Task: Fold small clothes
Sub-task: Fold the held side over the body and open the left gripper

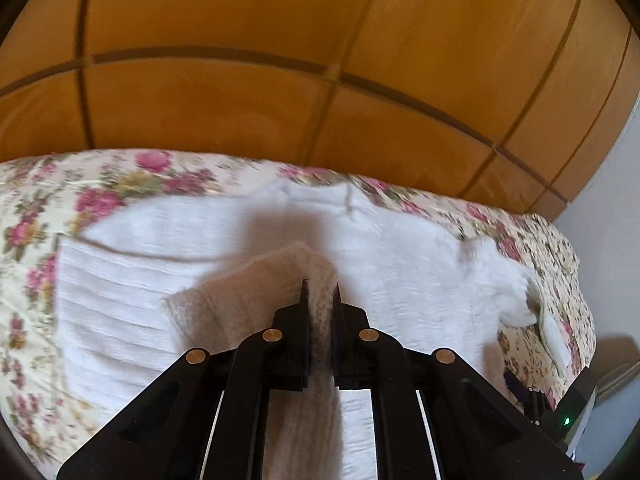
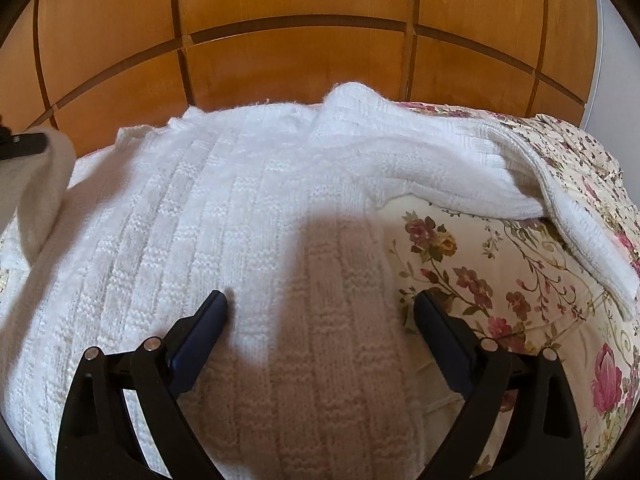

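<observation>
A white knitted sweater lies spread on a floral bedspread. My left gripper is shut on a sleeve cuff of the sweater and holds it lifted over the sweater's body. In the right wrist view the sweater fills the middle, with its other sleeve stretched out to the right. My right gripper is open and empty, low over the sweater's right side edge. The left gripper with the held sleeve shows at the left edge of that view.
A wooden panelled wardrobe stands right behind the bed. The bedspread lies bare to the right of the sweater. The bed's right edge drops off to a pale wall.
</observation>
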